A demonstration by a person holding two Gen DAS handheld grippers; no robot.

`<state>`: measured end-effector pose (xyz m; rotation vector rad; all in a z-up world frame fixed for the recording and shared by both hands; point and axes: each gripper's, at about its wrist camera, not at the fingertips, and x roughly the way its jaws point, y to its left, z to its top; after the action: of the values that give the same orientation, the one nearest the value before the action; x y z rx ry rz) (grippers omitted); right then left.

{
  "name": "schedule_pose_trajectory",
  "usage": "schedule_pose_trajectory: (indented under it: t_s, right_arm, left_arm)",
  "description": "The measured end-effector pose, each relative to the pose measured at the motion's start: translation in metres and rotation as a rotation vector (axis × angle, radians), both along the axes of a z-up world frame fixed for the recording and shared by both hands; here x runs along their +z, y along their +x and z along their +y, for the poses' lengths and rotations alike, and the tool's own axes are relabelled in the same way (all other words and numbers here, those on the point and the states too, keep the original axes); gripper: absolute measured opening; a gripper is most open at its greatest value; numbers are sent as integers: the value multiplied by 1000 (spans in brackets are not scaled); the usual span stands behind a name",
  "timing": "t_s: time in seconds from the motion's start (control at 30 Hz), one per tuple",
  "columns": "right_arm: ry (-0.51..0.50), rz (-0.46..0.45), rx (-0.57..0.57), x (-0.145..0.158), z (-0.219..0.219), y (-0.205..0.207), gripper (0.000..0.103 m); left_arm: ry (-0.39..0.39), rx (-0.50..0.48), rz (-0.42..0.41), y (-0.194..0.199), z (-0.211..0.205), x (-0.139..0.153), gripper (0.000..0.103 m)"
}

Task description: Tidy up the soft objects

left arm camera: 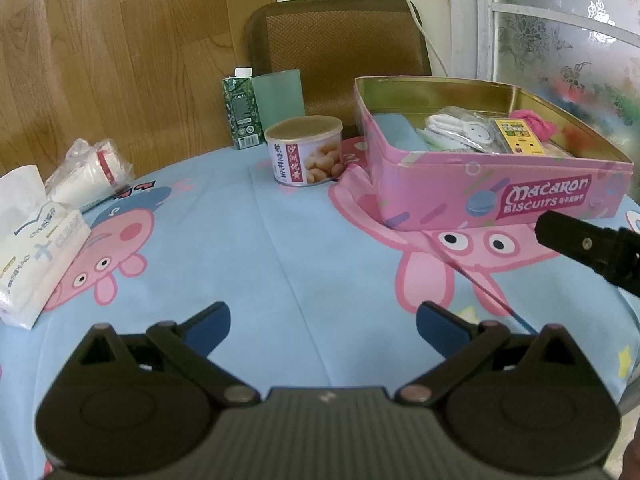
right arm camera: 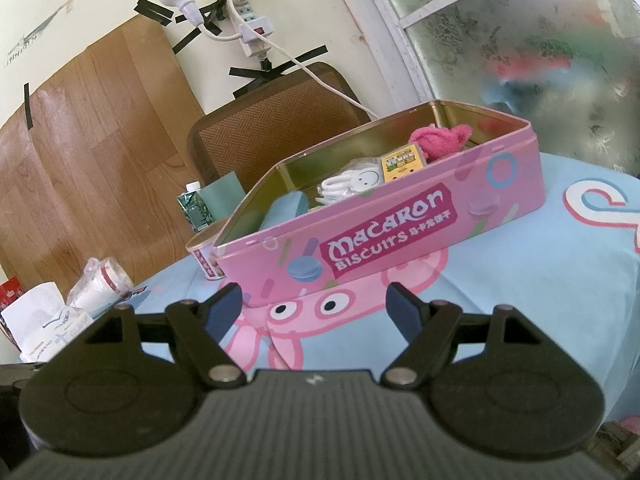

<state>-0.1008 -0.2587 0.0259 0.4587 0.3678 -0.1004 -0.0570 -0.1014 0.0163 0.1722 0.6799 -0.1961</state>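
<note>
Left gripper (left arm camera: 323,322): I have its fingers (left arm camera: 210,326) spread wide, holding nothing and touching nothing; they hang over bare cloth on the near side of the tin.
Right gripper (right arm camera: 314,306): I see its fingers (right arm camera: 224,308) parted just as wide, empty, pointing at the tin's near long wall without touching it. In the left wrist view one black finger of it shows in front of the tin's near right corner.
Landmark: the pink biscuit tin (left arm camera: 496,196) (right arm camera: 400,236) stands open on the table (left arm camera: 280,248) (right arm camera: 540,260), lid off.
Pink fluffy cloth (right arm camera: 438,140) (left arm camera: 534,120): inside the tin, bunched at its far right end.
White bundle with a smiley face (right arm camera: 352,182) (left arm camera: 460,128): inside the tin, near the middle.
Yellow card pack (right arm camera: 402,164) (left arm camera: 516,136): inside the tin, leaning between the white bundle and the pink cloth.
Light blue folded piece (right arm camera: 286,208) (left arm camera: 400,132): inside the tin at its left end.
Peanut can (left arm camera: 305,150): on the table just left of the tin; I cannot tell whether they touch.
Green carton (left arm camera: 240,110): behind the can, farther left of the tin.
Tissue pack (left arm camera: 38,252): well left of the tin, at the table's edge.
Plastic-wrapped white roll (left arm camera: 90,172): just behind the tissue pack, well left of the tin.
</note>
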Motion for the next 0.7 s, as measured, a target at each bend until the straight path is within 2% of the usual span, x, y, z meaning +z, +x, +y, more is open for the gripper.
schedule_pose_trajectory:
  t_s: [0.7]
  right_arm:
    - [1,0,1,-1,-1,0,81]
  left_arm:
    - [2,-7,-9,-4,0,-1,103]
